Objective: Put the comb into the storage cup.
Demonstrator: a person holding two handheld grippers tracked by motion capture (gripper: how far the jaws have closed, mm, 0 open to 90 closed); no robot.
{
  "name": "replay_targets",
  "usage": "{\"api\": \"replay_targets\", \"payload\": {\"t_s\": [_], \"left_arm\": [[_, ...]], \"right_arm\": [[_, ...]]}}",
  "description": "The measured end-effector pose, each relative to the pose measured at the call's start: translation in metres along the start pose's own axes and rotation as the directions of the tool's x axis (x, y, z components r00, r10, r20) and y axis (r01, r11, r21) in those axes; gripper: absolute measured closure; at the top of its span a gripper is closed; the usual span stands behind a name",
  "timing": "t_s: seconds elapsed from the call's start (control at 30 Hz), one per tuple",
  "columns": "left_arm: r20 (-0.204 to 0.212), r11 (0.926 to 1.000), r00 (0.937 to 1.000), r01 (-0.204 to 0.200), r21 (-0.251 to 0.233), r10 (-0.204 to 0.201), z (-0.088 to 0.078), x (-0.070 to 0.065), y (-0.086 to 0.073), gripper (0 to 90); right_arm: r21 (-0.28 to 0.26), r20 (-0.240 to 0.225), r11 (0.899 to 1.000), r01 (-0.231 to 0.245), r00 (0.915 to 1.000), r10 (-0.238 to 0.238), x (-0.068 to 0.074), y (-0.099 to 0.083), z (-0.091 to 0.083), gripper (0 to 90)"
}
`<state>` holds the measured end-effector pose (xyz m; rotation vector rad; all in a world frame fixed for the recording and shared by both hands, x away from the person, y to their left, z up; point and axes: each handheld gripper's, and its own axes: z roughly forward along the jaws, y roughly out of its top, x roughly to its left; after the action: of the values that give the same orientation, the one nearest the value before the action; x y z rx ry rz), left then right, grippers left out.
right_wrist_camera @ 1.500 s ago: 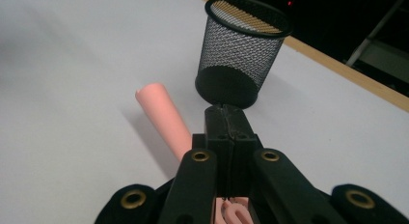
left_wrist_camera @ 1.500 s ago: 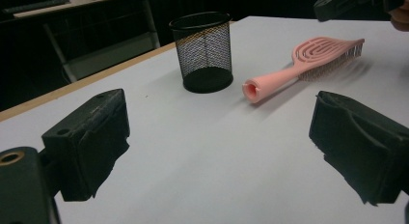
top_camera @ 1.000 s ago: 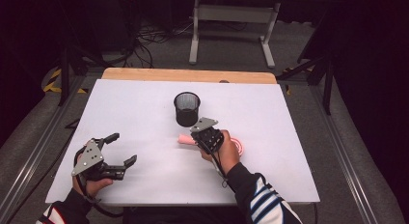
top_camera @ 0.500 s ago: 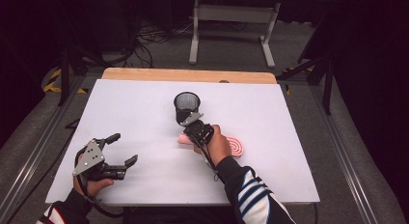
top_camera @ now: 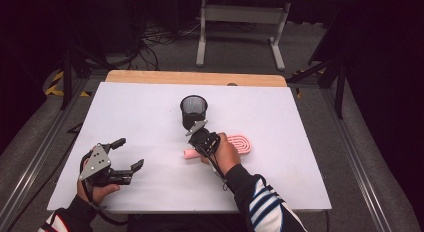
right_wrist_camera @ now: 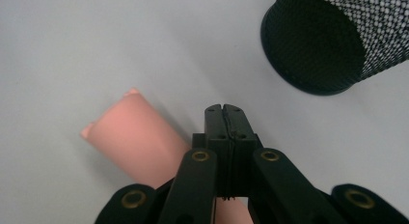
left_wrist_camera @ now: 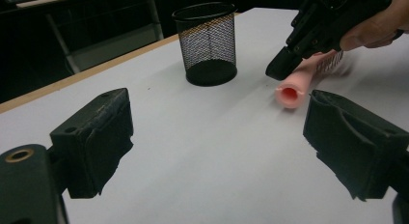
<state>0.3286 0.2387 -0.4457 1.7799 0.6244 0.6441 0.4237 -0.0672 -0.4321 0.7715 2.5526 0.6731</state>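
A pink tool with a hollow tube handle (top_camera: 190, 153) (left_wrist_camera: 289, 94) (right_wrist_camera: 135, 137) and an oval ribbed head (top_camera: 241, 142) lies flat on the white table (top_camera: 150, 107). My right gripper (top_camera: 194, 130) (left_wrist_camera: 279, 70) (right_wrist_camera: 225, 110) is shut with nothing between its jaws. It hovers just above the handle, pointing at the black mesh cup (top_camera: 194, 109) (left_wrist_camera: 210, 45) (right_wrist_camera: 313, 50), which stands upright. My left gripper (top_camera: 128, 154) (left_wrist_camera: 219, 105) rests at the front left, open. Its jaws have just been closing a little, with nothing between them.
A wooden strip (top_camera: 195, 78) runs along the table's far edge. Behind it stand a metal frame (top_camera: 240, 22) and cables on the floor. Bare table surface lies between the two grippers and to the right of the pink head.
My right hand has shifted left and slightly down, so it now sits over the pink handle, nearer the cup. The left hand stayed in place.
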Motion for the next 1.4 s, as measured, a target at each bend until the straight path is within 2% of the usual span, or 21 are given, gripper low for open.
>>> {"api": "replay_targets", "payload": {"t_s": [0.2, 0.47, 0.73, 1.0, 1.23, 1.4], "left_arm": [[-0.002, 1.0000, 1.0000, -0.003, 0.004, 0.003, 0.001, 0.000, 0.000, 10.9], [-0.002, 1.0000, 1.0000, 0.002, 0.007, -0.002, 0.001, -0.001, 0.000, 11.0], [-0.003, 1.0000, 1.0000, 0.002, 0.009, -0.002, 0.001, -0.001, 0.000, 10.8], [-0.005, 0.9998, 0.9999, -0.009, 0.016, 0.009, 0.002, -0.001, 0.000, 10.8], [-0.003, 0.9998, 1.0000, 0.000, 0.021, 0.000, 0.003, -0.002, -0.001, 10.7], [-0.001, 0.9997, 1.0000, 0.002, 0.023, -0.002, 0.004, -0.002, -0.001, 10.6]], "right_arm": [[-0.016, -0.014, 1.000, 0.000, 0.9999, 0.000, 0.005, -0.009, -0.007, 90.0], [-0.019, -0.064, 1.000, 0.023, 0.9977, -0.024, 0.014, -0.021, -0.014, 90.0], [-0.032, -0.092, 0.999, 0.036, 0.9950, -0.039, 0.022, -0.037, -0.029, 90.0], [-0.054, -0.118, 0.998, 0.028, 0.9924, -0.034, 0.021, -0.060, -0.044, 90.0], [-0.066, -0.143, 0.998, 0.021, 0.9893, -0.030, 0.018, -0.076, -0.053, 90.0], [-0.071, -0.145, 0.997, -0.005, 0.9895, -0.006, 0.014, -0.085, -0.056, 90.0]]}}
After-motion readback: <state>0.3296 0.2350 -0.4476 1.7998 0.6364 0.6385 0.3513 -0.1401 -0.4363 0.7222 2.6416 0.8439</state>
